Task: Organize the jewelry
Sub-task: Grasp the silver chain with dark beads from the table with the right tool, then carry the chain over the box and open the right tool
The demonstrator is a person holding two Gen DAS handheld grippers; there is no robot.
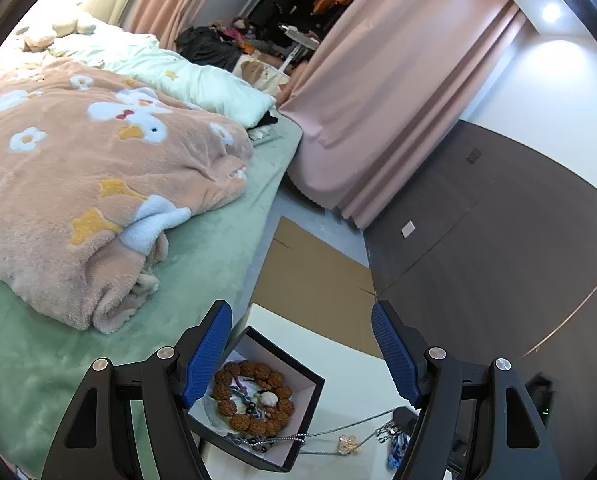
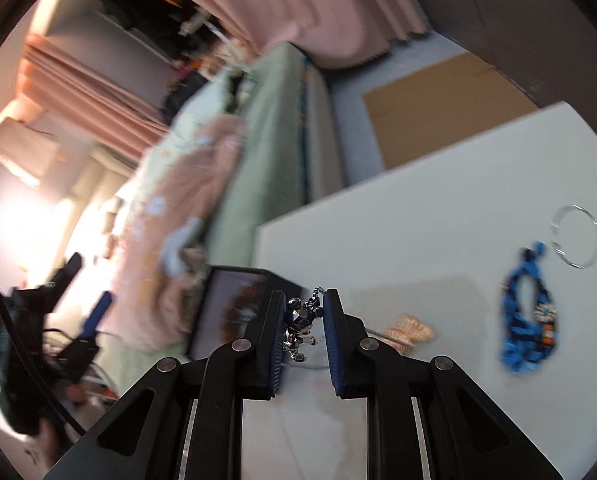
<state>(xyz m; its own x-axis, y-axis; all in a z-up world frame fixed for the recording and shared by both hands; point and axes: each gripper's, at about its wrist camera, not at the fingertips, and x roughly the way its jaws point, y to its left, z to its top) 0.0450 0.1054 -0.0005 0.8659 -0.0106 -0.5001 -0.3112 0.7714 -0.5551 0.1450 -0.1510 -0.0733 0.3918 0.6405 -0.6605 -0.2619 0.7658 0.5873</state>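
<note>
White table: right tongs clamp silver pendant.

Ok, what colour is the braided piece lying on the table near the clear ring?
Blue, with small white and orange bits: the braided piece, clearest in the right wrist view.

White table beside the bed

On the white table are seen a black jewelry box, a blue necklace, a clear bangle and a gold flower pendant.
</note>
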